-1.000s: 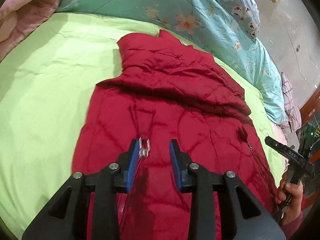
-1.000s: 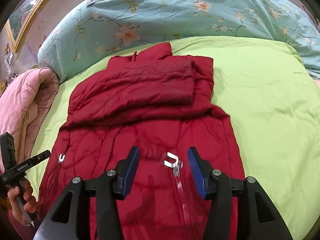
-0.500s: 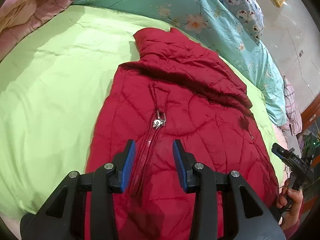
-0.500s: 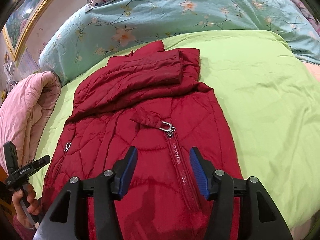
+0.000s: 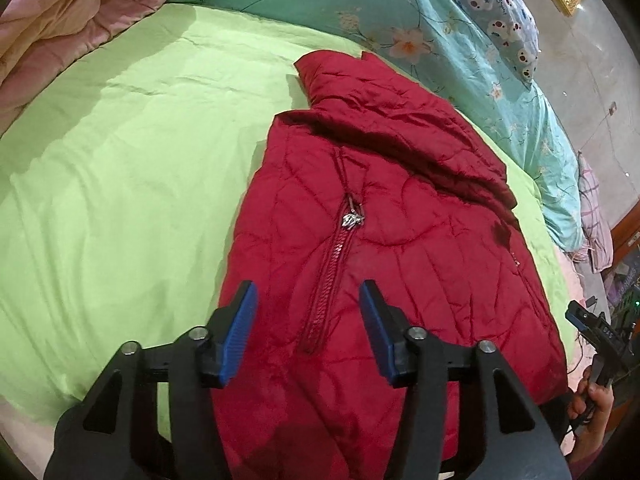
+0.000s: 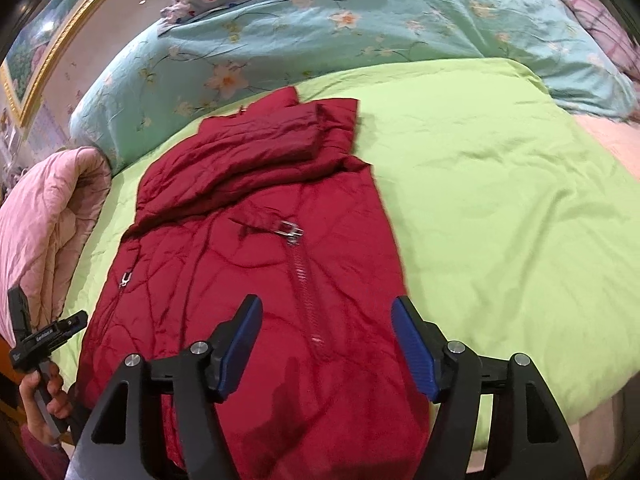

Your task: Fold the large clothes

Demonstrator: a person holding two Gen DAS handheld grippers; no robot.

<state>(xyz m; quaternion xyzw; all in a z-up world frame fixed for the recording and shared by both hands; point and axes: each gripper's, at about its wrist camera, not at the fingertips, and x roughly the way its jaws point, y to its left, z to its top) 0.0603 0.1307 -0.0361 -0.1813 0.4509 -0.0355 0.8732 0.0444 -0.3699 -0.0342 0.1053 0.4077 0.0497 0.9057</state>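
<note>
Flanking red jacket [image 6: 248, 264]: bare green quilt [image 6: 500, 216]

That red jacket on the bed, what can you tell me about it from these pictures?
The red jacket is a quilted, puffy, slightly shiny garment lying flat on the lime-green bed cover. Its far part carries a sleeve folded across it. A chunky zipper runs down the middle, closed below the silver pull; a smaller side pull sits near one edge. The near hem reaches the bed's edge. Nothing grips it: both grippers hover above with jaws apart.

No legible text, gripper markings too blurred
</note>
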